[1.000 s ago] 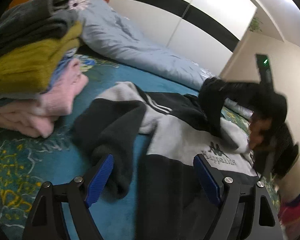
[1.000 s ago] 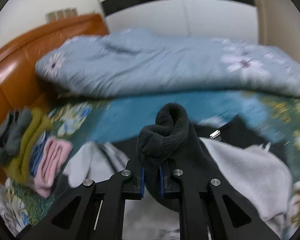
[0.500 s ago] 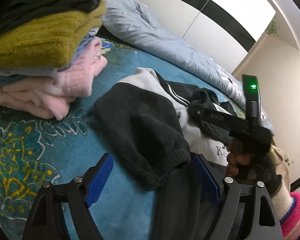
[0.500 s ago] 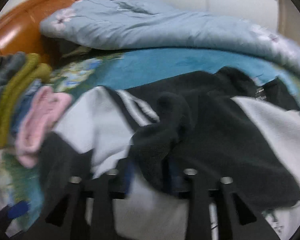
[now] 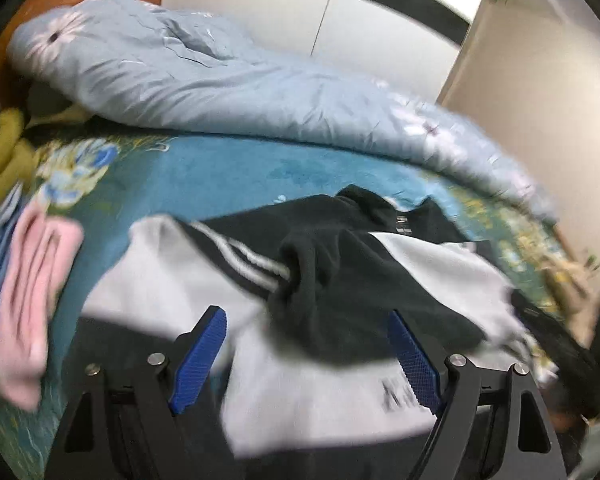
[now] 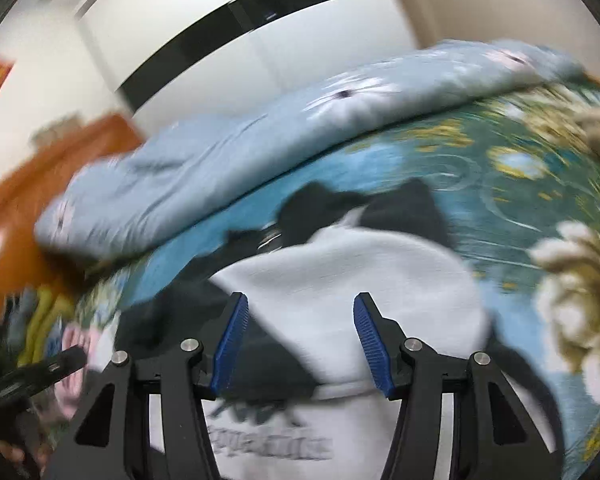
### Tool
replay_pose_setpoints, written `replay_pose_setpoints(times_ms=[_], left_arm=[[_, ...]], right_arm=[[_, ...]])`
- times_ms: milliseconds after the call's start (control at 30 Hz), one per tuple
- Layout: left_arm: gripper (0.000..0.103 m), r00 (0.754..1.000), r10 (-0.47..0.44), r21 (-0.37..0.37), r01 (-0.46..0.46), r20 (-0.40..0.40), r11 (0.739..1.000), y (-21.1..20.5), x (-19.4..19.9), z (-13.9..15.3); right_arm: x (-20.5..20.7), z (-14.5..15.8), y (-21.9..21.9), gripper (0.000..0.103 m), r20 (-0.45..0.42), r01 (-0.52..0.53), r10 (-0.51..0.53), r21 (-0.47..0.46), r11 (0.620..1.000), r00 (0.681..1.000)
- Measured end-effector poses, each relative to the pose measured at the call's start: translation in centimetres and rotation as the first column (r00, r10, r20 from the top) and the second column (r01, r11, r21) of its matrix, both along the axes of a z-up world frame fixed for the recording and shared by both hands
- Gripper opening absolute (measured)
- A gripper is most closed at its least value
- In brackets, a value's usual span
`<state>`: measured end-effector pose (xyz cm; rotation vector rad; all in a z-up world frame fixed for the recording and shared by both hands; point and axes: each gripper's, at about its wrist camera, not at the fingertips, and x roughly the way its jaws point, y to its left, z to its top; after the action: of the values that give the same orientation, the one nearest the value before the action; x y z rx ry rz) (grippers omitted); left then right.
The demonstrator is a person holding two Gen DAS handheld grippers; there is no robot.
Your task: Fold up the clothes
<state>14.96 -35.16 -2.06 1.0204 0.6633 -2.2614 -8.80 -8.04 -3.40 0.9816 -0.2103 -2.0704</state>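
Two sets of fingers gaping, nothing held. Left gripper hovers over the black-and-grey fleece sweatshirt on the teal floral bed; right gripper just dropped the black sleeve across the chest, so that sleeve's folded in imo, body fold left.

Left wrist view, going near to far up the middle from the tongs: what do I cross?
Left tongs → black-and-white sweatshirt → dark sleeve folded across it → teal floral bedspread → light blue quilt → white wardrobe doors.
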Motion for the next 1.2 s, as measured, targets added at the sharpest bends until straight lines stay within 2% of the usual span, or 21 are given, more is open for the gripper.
replay_pose_setpoints(times_ms=[67,233,300,367,500,567,700,833,967,1100,1167,1200], left_arm=[[0.085,0.994,0.066,-0.010,-0.065,0.082,0.998,-1.5,-1.6,-1.4],[0.085,0.975,0.139,-0.006,-0.140,0.174,0.990,-3.4,-2.3,-3.8],[0.085,0.964,0.166,-0.005,-0.168,0.209,0.986,-4.1,-2.5,-4.7],[0.085,0.975,0.141,0.032,-0.148,0.169,0.988,-3.9,-1.6,-3.6],[0.085,0.994,0.084,0.056,-0.088,0.070,0.995,-2.2,2.9,-0.1],[0.085,0.995,0.092,0.043,-0.094,0.042,0.995,-1.2,6.5,0.9],[0.085,0.987,0.138,0.007,-0.139,0.079,0.990,1.3,13.2,-0.3],[0.085,0.983,0.106,-0.012,-0.105,0.148,0.994,4.6,16.3,-3.1],[0.085,0.984,0.033,-0.052,-0.024,0.175,0.998,7.0,15.3,-4.2],[0.086,0.959,0.004,-0.225,0.063,0.283,0.972,8.6,12.0,-4.6],[0.086,0.956,0.024,-0.240,0.048,0.291,0.970,7.9,11.4,-5.0],[0.085,0.962,0.037,-0.212,0.022,0.271,0.977,7.2,11.5,-5.1]], right_arm=[[-1.3,-0.4,0.9,0.056,0.009,0.032,-0.032,0.004,0.999,0.999],[-3.2,-1.8,2.3,0.056,0.084,0.063,-0.062,-0.008,0.998,0.995],[-3.1,-1.9,2.2,0.056,0.087,0.060,-0.059,-0.009,0.998,0.994],[-2.7,-1.5,2.2,0.056,0.074,0.061,-0.060,-0.013,0.998,0.995],[-1.4,0.7,2.7,0.056,-0.022,0.081,-0.082,-0.024,0.996,0.996],[-0.6,1.3,2.5,0.056,-0.052,0.071,-0.072,-0.025,0.997,0.996],[0.6,1.2,1.4,0.056,-0.056,0.026,-0.026,0.000,1.000,0.998],[1.7,0.8,0.4,0.056,-0.052,-0.022,0.023,0.022,1.000,0.998],[2.4,0.5,-0.1,0.056,-0.047,-0.049,0.051,0.033,0.998,0.998],[2.4,0.2,0.0,0.056,-0.032,-0.045,0.047,0.036,0.998,0.998],[2.2,0.2,0.2,0.056,-0.025,-0.040,0.041,0.028,0.999,0.999],[2.2,0.2,0.3,0.056,-0.023,-0.040,0.041,0.026,0.999,0.999]])
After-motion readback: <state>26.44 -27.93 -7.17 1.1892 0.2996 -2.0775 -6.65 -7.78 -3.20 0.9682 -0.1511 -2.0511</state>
